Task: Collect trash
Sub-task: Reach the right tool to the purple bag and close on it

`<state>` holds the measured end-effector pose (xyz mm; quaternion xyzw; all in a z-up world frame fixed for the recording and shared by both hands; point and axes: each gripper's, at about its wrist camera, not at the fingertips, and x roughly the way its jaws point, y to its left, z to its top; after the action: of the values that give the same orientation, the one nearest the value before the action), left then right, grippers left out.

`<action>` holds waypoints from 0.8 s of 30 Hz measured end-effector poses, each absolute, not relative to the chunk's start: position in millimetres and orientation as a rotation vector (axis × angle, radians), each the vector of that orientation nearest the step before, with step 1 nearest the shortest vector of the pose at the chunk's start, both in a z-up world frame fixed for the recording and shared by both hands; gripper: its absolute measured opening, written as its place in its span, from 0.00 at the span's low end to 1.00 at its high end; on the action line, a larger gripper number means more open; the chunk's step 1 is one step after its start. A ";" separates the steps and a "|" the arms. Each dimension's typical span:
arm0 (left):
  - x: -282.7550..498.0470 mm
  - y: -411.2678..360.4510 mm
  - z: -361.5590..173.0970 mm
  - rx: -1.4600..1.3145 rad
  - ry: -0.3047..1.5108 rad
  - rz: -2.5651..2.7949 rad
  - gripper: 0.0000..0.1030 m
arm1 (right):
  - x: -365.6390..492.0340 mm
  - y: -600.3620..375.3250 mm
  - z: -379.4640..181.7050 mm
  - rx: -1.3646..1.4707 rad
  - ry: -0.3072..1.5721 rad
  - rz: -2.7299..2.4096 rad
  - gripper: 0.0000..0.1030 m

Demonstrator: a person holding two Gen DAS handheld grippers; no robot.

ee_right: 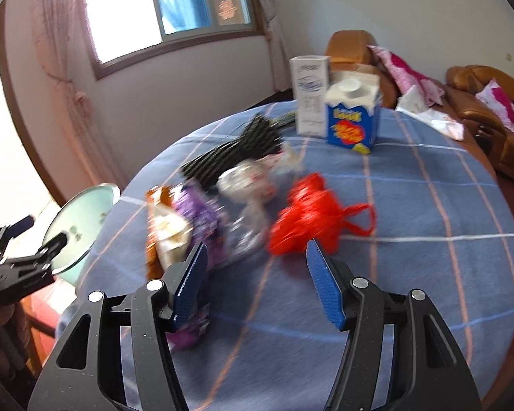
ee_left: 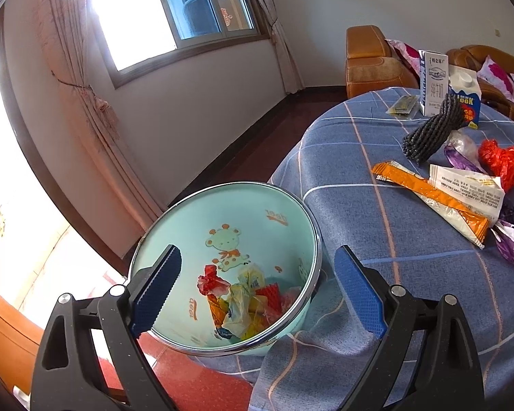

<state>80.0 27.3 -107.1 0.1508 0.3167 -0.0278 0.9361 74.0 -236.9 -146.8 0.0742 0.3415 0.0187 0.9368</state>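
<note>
My left gripper (ee_left: 257,289) hangs wide open and empty over the mint-green trash bin (ee_left: 174,236), where crumpled wrappers (ee_left: 243,303) lie heaped at the bottom. My right gripper (ee_right: 257,284) — jaws apart, nothing between them — points at the litter on the blue checked tablecloth (ee_right: 428,239): a red plastic bag (ee_right: 308,215) just ahead, a purple wrapper (ee_right: 202,215) by the left finger, and two milk cartons (ee_right: 353,116) beyond.
</note>
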 end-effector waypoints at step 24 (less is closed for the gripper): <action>77.7 19.2 -108.9 0.314 0.654 -0.079 0.87 | 48.2 -287.4 -148.2 -0.032 0.718 -0.273 0.60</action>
<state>77.7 19.2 -108.9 0.1533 0.3196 -0.0387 0.9343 48.2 -287.4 -148.2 -0.0155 0.3503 -0.1332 0.9270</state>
